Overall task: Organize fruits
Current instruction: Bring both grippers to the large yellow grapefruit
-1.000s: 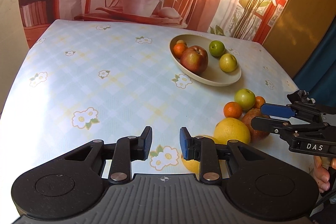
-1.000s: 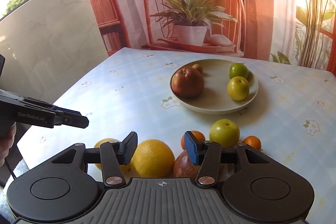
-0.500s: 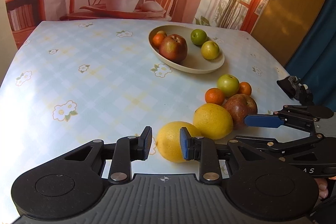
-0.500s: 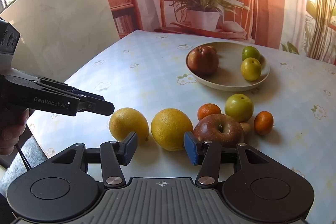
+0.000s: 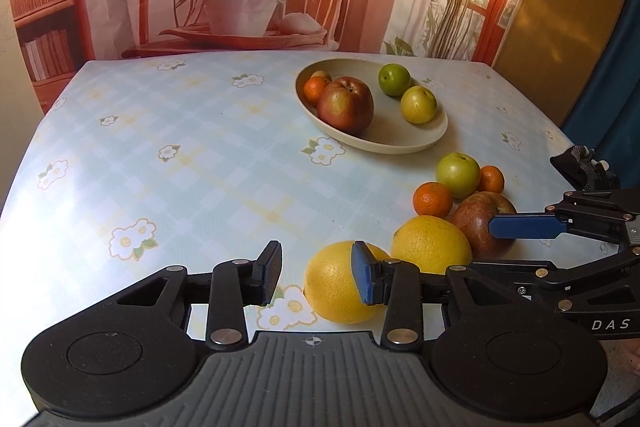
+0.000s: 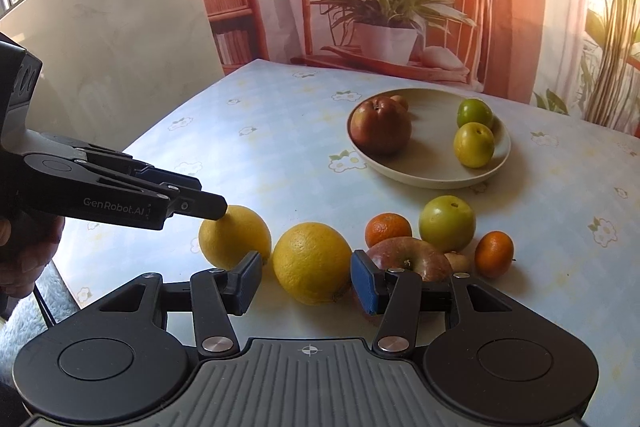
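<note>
The left gripper (image 5: 316,273) hangs above the near edge of the table (image 5: 192,163), and its jaws are opening; no fruit is between them, the lemon (image 5: 336,283) lies just behind its right finger. The right gripper (image 6: 306,281) has its jaws apart and holds nothing; the orange (image 6: 312,261) lies on the table just beyond the gap. Beside the orange, toward the right edge, a red apple (image 6: 404,259), two tangerines (image 6: 388,229) and a green apple (image 6: 447,223) lie close together. Farther back, near the far right corner, the beige bowl (image 6: 424,177) holds a red apple, a green fruit, a yellow fruit and a small orange one.
</note>
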`<control>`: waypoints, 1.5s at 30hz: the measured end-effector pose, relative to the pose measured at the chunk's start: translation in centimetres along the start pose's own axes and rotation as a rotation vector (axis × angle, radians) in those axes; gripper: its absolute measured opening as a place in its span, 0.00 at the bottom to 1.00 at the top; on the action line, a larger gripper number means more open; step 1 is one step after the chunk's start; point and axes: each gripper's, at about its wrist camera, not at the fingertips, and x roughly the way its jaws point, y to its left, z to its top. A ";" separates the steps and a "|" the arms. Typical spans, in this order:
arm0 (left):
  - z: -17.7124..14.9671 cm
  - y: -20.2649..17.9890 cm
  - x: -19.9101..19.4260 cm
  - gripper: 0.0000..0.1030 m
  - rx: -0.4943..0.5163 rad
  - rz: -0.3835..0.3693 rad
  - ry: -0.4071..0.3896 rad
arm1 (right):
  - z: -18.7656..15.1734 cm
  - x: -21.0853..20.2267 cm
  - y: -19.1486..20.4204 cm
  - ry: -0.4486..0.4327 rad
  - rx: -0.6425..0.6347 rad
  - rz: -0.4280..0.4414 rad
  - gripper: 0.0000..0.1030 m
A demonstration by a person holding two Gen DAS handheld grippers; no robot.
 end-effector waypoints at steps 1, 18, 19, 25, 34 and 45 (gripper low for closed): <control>0.1 0.2 0.1 0.40 -0.005 0.001 -0.001 | 0.2 0.1 0.0 0.000 -0.008 -0.001 0.45; 2.0 2.2 2.5 0.40 -0.101 -0.092 0.030 | 3.5 5.1 3.8 0.132 -0.307 0.080 0.45; 2.0 2.2 2.6 0.40 -0.103 -0.094 0.031 | 3.6 5.4 3.9 0.137 -0.323 0.083 0.45; 2.5 2.5 3.4 0.40 -0.118 -0.097 0.037 | 4.1 7.1 5.3 0.195 -0.424 0.096 0.44; 3.2 4.2 4.8 0.38 -0.230 -0.095 0.053 | 4.8 9.4 5.2 0.245 -0.435 0.108 0.43; 1.4 7.3 3.7 0.38 -0.439 -0.181 0.038 | 5.7 9.7 2.8 0.198 -0.234 0.159 0.42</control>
